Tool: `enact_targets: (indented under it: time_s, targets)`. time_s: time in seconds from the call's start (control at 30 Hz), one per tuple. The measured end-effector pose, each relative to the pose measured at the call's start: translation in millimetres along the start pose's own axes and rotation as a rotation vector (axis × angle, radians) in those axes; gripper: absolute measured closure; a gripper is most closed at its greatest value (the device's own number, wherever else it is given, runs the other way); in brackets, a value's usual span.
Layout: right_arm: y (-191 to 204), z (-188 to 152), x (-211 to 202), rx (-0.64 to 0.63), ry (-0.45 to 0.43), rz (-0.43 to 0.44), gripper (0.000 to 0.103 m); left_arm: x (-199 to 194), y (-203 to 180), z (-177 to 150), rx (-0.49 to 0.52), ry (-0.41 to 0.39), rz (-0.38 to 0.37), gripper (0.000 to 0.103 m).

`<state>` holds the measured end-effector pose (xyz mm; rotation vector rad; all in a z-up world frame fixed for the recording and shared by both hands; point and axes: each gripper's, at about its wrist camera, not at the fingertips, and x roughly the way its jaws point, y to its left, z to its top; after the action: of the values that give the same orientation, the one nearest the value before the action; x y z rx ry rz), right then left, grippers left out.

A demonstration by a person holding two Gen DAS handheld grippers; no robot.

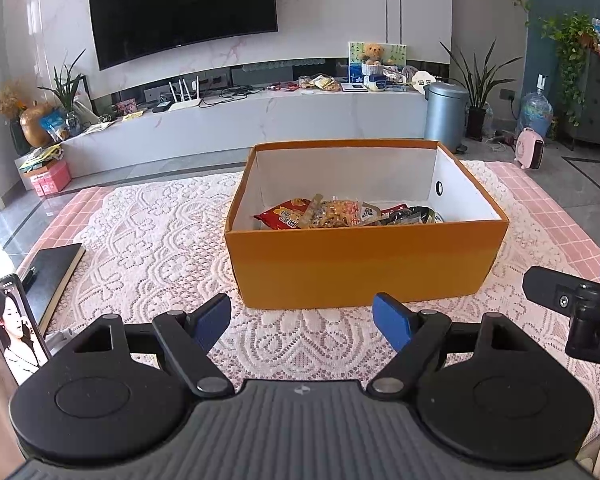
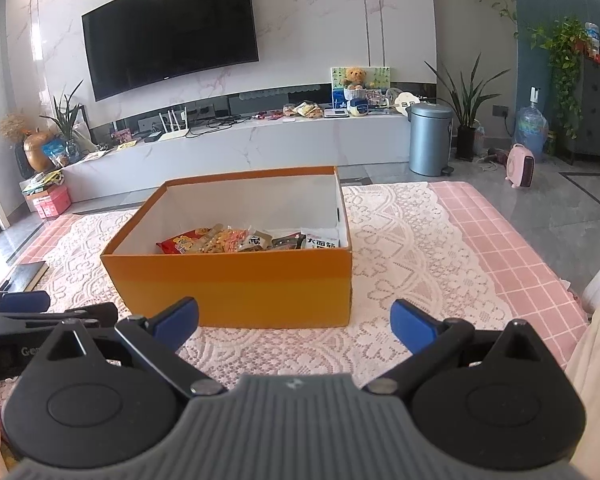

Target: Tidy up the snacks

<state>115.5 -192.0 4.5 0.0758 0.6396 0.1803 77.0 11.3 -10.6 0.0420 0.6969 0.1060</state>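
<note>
Two empty tongs [image 1: 302, 322] [image 2: 295, 325] face rectangular orange cardboard box [image 1: 364, 264] on lace

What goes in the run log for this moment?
left hand-held gripper open, empty | right hand-held gripper open, empty | snacks in orange box

You are in a home living room: a large black wall-mounted television [image 1: 182, 10] hangs on a marble-look wall above a long white low media console [image 1: 260, 114] cluttered with a brown teddy bear [image 1: 373, 54] and a white router [image 1: 185, 98]. Green potted houseplants [image 1: 478, 84] and a grey-blue cylindrical pedal bin [image 1: 446, 114] stand on the grey tiled floor.
</note>
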Motion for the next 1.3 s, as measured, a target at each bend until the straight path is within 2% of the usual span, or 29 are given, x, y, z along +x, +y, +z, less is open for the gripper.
enact_targets:
  time_s: [1.3]
  targets:
    - [2.8,-2.8,-1.4,-0.019,0.01,0.008,0.004,0.7,-0.4,3.2,0.002,0.01,-0.007,0.009]
